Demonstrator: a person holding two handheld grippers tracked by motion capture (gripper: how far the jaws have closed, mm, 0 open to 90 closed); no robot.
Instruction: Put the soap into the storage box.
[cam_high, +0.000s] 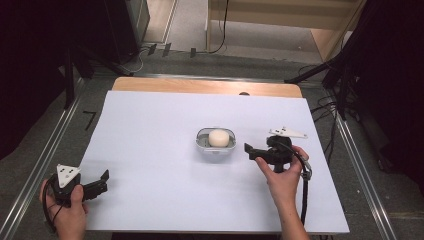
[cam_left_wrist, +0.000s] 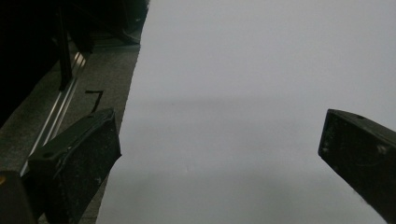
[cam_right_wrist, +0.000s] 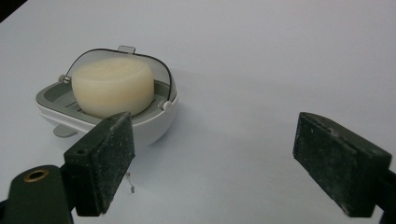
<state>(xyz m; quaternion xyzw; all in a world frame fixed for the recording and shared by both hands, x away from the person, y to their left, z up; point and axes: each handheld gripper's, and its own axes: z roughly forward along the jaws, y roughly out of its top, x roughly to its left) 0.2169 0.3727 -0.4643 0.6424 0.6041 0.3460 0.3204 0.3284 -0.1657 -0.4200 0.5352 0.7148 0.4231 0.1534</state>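
A small white and grey soap dish (cam_high: 201, 143) stands mid-table on the white sheet (cam_high: 150, 150), with a round cream bar of soap (cam_high: 219, 138) lying in it. My right gripper (cam_high: 251, 152) sits just right of the dish, pointing toward it, open and empty. In the right gripper view the dish (cam_right_wrist: 156, 121) and soap (cam_right_wrist: 112, 86) lie ahead and left of the wide-apart jaws of the right gripper (cam_right_wrist: 217, 140). My left gripper (cam_high: 103, 182) rests at the sheet's front left corner, open and empty. The left gripper (cam_left_wrist: 217, 137) view looks along the sheet's left edge.
A wooden table edge (cam_high: 205, 86) shows beyond the sheet. Metal rails (cam_high: 40, 165) run along the floor on both sides, with dark stands and cables (cam_high: 325, 107) at the back right. A black mark (cam_left_wrist: 95, 99) lies on the floor to the left.
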